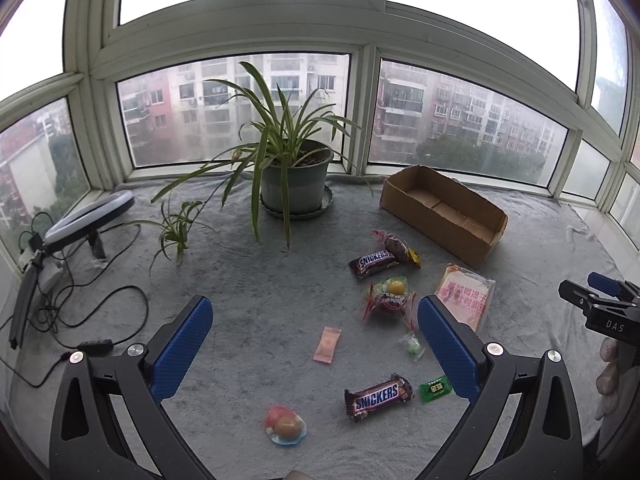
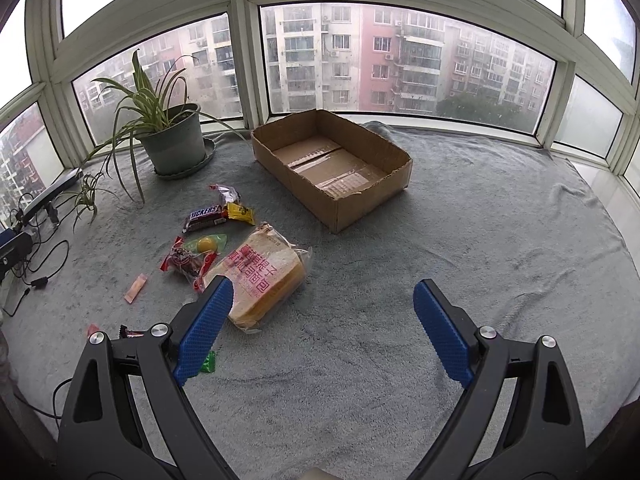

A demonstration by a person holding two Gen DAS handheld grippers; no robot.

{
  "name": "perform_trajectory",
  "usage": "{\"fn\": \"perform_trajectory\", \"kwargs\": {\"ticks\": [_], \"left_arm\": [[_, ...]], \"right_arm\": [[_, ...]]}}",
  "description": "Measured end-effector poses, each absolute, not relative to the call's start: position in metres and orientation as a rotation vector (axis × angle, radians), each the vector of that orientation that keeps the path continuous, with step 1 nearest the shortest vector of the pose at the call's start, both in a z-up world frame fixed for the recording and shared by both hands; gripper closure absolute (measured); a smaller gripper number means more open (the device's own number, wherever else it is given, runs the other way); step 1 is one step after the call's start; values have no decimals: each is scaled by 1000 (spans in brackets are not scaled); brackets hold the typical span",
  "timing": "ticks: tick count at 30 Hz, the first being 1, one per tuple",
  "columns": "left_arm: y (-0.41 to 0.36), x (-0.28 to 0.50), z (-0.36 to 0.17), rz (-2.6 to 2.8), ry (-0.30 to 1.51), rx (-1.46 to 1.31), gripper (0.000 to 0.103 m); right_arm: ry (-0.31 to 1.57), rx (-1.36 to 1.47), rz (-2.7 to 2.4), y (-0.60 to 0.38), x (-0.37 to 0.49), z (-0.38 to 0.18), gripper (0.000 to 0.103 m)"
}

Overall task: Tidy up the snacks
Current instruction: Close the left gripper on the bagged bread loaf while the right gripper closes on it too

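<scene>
Two grippers hover over the grey surface (image 2: pixel 440 220), each with fingers spread wide and holding nothing: the left gripper (image 1: pixel 316 344) above the scattered snacks, the right gripper (image 2: pixel 324 320) just right of the bread (image 2: pixel 260 276). Snickers bars (image 1: pixel 378 396), candies (image 1: pixel 327 343) and jelly cups (image 1: pixel 286 426) lie loose on the surface. Behind them sits the box (image 2: pixel 332 160), beside the plant (image 2: pixel 172 140).

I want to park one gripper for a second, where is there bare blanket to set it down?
Bare blanket lies right of the cardboard box and the bread bag, out to the window sill. Another bare patch sits between the potted plant and the ring light cables. It is crowded between the plant, the box and the near Snickers bar.
</scene>
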State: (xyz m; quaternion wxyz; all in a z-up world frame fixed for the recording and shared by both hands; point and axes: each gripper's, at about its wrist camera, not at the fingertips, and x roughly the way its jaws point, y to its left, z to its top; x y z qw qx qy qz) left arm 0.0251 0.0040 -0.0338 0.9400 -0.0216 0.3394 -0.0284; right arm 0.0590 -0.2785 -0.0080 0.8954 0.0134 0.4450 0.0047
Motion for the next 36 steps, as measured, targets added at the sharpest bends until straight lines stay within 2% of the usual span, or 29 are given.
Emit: {"fn": "perform_trajectory", "kwargs": {"ticks": [7,21,25,26,28,30,34,36], "left_arm": [[-9,44,-49,-158,749,-56,13],[-43,101,-87,-398,923,-164,25],[-57,124,-106,-463,1011,-221,42],[-61,128,-109,-481,1025,-234,44],[-68,134,-113,-521,1042,-248,46],[-75,140,-116,-554,1059,-248,53],[-83,154,-126,-607,1104,-269,63],[-87,160,-131,-623,1124,-275,66]], "right_arm": [[982,128,69,-287,72,-28,9],[1115,325,182,-282,107,-83,9],[1149,360,205,-278,119,-98,10],[1156,373,208,-278,122,-101,11],[1178,405,219,-279,127,-108,20],[1198,439,226,-280,132,-116,29],[1228,482,240,-279,140,-130,32],[1236,493,244,-278,142,-134,41]]}}
